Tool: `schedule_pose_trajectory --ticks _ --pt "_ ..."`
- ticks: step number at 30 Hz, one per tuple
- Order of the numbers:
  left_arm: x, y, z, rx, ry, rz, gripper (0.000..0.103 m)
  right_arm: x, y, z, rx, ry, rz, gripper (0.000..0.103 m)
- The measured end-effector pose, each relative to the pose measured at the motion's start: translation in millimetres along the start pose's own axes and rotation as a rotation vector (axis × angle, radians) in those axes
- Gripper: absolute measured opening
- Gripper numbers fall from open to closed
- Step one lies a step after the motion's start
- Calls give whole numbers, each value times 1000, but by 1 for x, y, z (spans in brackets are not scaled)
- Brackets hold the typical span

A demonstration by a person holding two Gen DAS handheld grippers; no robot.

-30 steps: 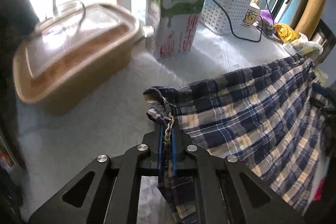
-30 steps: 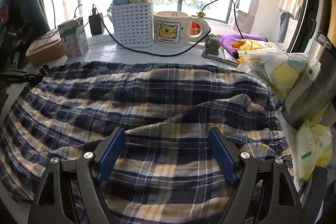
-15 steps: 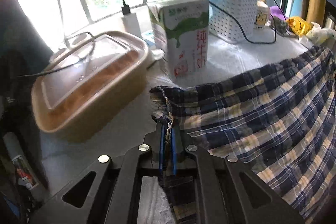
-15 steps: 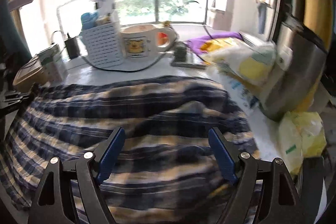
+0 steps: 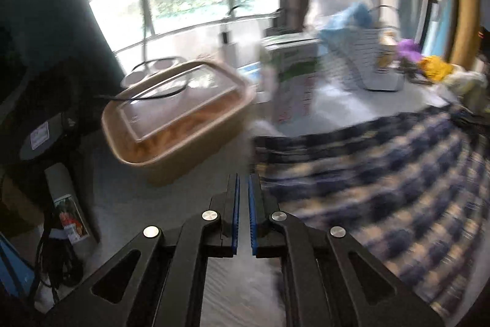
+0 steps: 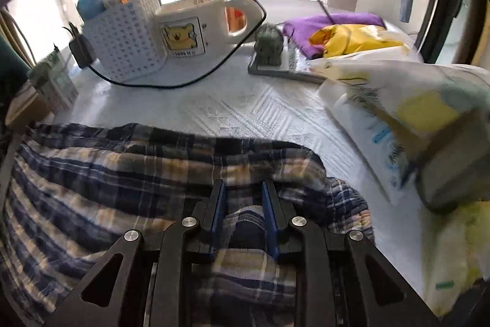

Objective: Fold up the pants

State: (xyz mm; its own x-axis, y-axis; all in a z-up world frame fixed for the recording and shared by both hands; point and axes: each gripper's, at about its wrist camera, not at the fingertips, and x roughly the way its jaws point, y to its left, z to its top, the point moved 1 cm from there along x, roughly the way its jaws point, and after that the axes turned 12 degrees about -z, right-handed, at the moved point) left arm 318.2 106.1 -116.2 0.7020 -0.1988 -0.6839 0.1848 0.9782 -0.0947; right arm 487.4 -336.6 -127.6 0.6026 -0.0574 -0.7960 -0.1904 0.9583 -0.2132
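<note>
The blue and cream plaid pants (image 6: 122, 170) lie spread on the white table cover. In the left wrist view they are blurred and lie to the right (image 5: 382, 173). My left gripper (image 5: 243, 183) has its jaws slightly apart with nothing between them, just left of the pants' edge. My right gripper (image 6: 242, 192) has its jaws closed in on a bunched fold of the pants, with plaid cloth filling the gap between the blue pads (image 6: 269, 210).
A brown lidded food container (image 5: 177, 115) and a milk carton (image 5: 291, 81) stand ahead of the left gripper. A white basket (image 6: 122, 36), bear mug (image 6: 196, 29), black cable (image 6: 214, 66), purple cloth (image 6: 333, 23) and plastic bags (image 6: 398, 106) ring the table.
My left gripper has let go of the pants' corner and its jaws have parted a little. My right gripper has narrowed from wide open onto a fold of the pants.
</note>
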Motion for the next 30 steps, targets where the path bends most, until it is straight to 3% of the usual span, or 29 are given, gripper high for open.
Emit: schedule_pose_trajectory --ticks 6,13,18,24,26,30 --pt "-13 -62 -16 -5 17 -150 5 -7 3 -3 1 -1 -42 26" --pt "-22 -120 -45 5 58 -270 5 -73 -7 -44 22 -91 -24 26" --pt "-16 -156 -56 43 79 -351 5 -66 -6 -87 -17 -22 -46 27" --pt "10 -181 -84 87 207 -318 5 -96 -18 -109 -17 -74 -19 29" --pt "7 -180 -87 75 196 -321 6 -114 -32 -114 3 -119 -20 35" --pt "-1 -175 -86 36 193 -329 6 -128 -68 -123 65 -125 -88 60"
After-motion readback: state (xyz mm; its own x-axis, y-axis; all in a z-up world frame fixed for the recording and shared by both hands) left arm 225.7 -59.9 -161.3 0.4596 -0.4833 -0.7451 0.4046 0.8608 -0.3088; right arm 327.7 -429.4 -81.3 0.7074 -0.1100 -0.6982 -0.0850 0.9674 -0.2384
